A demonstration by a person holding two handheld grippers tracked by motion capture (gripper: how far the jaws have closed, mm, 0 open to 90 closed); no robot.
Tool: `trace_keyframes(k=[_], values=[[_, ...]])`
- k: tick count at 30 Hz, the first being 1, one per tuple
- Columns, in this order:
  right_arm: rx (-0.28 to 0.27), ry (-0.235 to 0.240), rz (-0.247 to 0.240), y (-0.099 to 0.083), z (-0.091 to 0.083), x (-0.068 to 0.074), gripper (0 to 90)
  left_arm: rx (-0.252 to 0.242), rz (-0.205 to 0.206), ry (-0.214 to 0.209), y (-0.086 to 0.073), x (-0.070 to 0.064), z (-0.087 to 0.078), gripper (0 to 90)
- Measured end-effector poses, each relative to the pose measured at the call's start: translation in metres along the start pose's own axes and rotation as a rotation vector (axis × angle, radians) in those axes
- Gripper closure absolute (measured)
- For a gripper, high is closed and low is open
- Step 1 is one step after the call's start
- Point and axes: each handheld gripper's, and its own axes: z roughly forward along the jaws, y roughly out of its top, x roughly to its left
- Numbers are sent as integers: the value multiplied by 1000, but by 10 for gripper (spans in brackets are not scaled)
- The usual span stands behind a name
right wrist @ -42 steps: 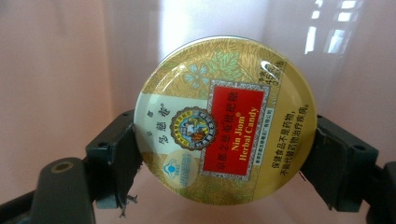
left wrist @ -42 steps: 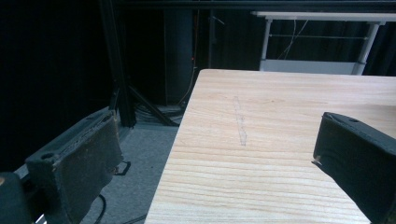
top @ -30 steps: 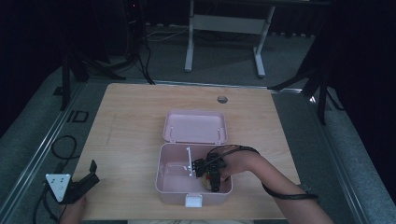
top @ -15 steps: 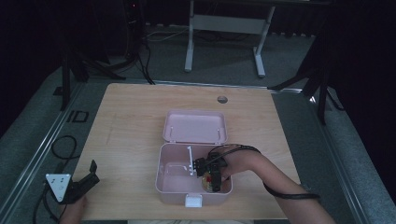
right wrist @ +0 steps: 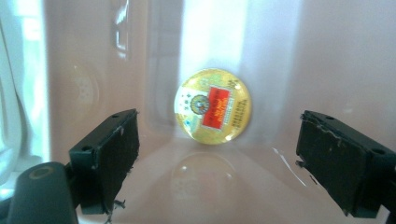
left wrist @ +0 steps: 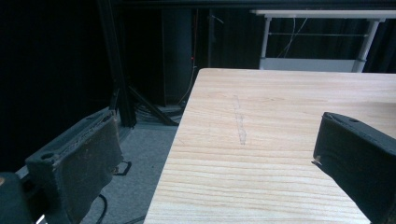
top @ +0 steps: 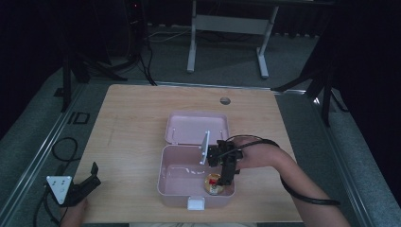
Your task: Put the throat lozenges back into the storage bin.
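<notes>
Right gripper (top: 222, 178) is down inside the pink box (top: 170, 187), jaws spread wide, nothing between them. Target is the round gold tin (right wrist: 213, 106) with the red label, sitting on the box floor in the near-right corner, up against the wall. In the right gripper view it sits between the 2 jaws but further ahead, so I'm not on it yet.

My plan for the grab:
- push forward until the tin is level with the pads, not just the tips
- keep it centred; it reads slightly left of middle now, so nudge left
- the wall behind it limits travel, so I'd go slow and stop before the jaws hit plastic
- close across the rim of the tin; smooth metal will likely slip if I pinch off-centre
- lift straight up to clear the box wall and the open lid (top: 197, 126)

Left gripper (top: 85, 186) is parked at the table (left wrist: 280, 140) near-left corner, jaws apart, holding nothing.
</notes>
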Motion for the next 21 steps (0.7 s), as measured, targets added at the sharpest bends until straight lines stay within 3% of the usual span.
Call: trace_keyframes(k=[3,5,6,8,11,15,18,21], values=[[-26,-14,2,-7,-9,1,127,-1,1,0,0,0,0,12],[-77,-28,16,-17,-18,0,124,-2,1,1,0,0,0,12],[-119,-68,21,-27,-27,0,124,-2,1,0,0,0,0,12],[-132,-66,32,-31,-30,0,124,-1,1,1,0,0,0,12],[-191,-106,48,-53,-40,-1,128,0,2,1,0,-1,0,12],[-220,-139,75,-71,-43,0,128,0,4,1,0,-1,0,12],[-248,-162,122,-97,-40,-2,128,0,3,2,0,-1,0,12],[-251,-172,160,-109,-36,-4,129,3,6,3,0,-1,0,12]])
